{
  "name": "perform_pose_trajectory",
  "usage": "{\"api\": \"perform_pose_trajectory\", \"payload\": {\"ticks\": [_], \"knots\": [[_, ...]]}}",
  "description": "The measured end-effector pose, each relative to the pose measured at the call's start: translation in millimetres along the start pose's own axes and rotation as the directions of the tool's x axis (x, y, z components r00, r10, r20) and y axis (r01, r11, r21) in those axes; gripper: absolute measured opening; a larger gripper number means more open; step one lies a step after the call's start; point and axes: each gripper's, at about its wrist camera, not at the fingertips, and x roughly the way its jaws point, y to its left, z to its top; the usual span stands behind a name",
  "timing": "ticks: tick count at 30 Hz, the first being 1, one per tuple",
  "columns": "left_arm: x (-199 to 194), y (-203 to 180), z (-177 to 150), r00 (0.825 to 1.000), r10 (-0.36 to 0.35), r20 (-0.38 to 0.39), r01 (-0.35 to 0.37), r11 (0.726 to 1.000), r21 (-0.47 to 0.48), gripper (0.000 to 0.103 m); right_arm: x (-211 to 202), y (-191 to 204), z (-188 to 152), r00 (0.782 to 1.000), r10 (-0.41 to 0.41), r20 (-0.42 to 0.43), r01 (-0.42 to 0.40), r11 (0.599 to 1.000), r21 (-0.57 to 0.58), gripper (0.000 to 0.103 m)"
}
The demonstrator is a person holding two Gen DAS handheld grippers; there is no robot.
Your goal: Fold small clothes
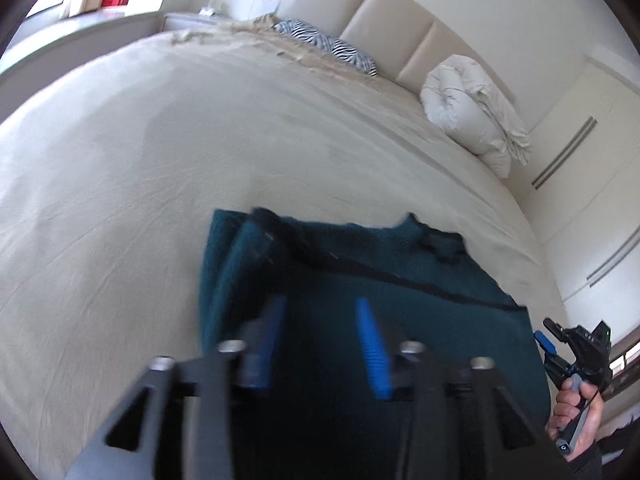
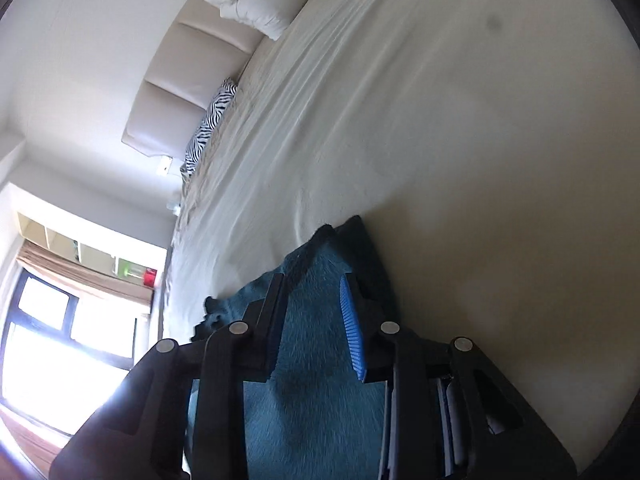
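While teal garment (image 1: 360, 288) is lying flat on bed (image 1: 160, 160) near its front edge, next fold is needing both corners gripped evenly, seam lines matched, fabric kept taut to avoid bunching (judgement). Left gripper (image 1: 322, 320) hovering over garment, jaws standing apart, nothing clamped. Right gripper (image 2: 314, 312) rolled sideways, jaws apart over garment's far corner, fabric showing between them, not pinched. Right hand (image 1: 576, 408) wrapping gripper handle beside garment's right edge.

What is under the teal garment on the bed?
The teal garment lies directly on the cream bedsheet, which shows on every side of it. Whatever lies beneath the fabric itself is covered, also by the open left gripper.
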Motion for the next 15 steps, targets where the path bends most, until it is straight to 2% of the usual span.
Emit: {"api": "perform_pose_trajectory", "payload": {"ticks": [2,4,5,7,8,10,12,13,14,15], "knots": [[-18.9,-22.2,-18.7,0.998,-0.057,0.003,0.057,0.998,0.025,0.065,-14.2,8.7,-14.1,0.999,0.033,-0.022,-0.034,0.999,-0.032,0.028],[-27.6,-50.3,-44.7,0.994,-0.100,-0.042,0.103,0.991,0.087,0.067,-20.5,26.9,-40.5,0.993,0.092,-0.081,-0.098,0.992,-0.082,0.028],[-29.9,-63.6,-61.3,0.991,-0.110,-0.071,0.118,0.986,0.118,0.067,-17.5,41.6,-64.1,0.979,0.136,-0.153,-0.153,0.982,-0.109,0.028],[-28.2,-80.6,-92.9,0.984,-0.124,-0.130,0.143,0.978,0.153,0.067,-10.1,62.0,-102.1,0.953,0.170,-0.252,-0.210,0.968,-0.137,0.028],[-25.8,-82.8,-100.9,0.982,-0.116,-0.147,0.140,0.977,0.159,0.067,-6.1,70.2,-120.2,0.938,0.182,-0.295,-0.233,0.961,-0.146,0.028],[-18.0,-77.5,-121.6,0.983,-0.070,-0.171,0.096,0.984,0.148,0.065,8.6,86.0,-165.4,0.892,0.198,-0.406,-0.284,0.944,-0.165,0.028],[-20.9,-72.6,-125.3,0.985,-0.067,-0.156,0.091,0.984,0.151,0.057,21.3,86.5,-188.4,0.875,0.177,-0.450,-0.279,0.945,-0.170,0.028],[-22.4,-69.8,-123.8,0.985,-0.066,-0.160,0.089,0.986,0.144,0.054,31.5,79.4,-196.5,0.872,0.140,-0.470,-0.243,0.956,-0.165,0.028],[-24.1,-66.9,-121.6,0.984,-0.064,-0.166,0.087,0.988,0.131,0.053,39.3,66.9,-198.5,0.869,0.126,-0.479,-0.211,0.969,-0.129,0.028],[-25.3,-64.4,-119.3,0.983,-0.058,-0.172,0.080,0.989,0.124,0.052,43.0,59.6,-198.7,0.867,0.143,-0.478,-0.213,0.972,-0.096,0.027]]}}
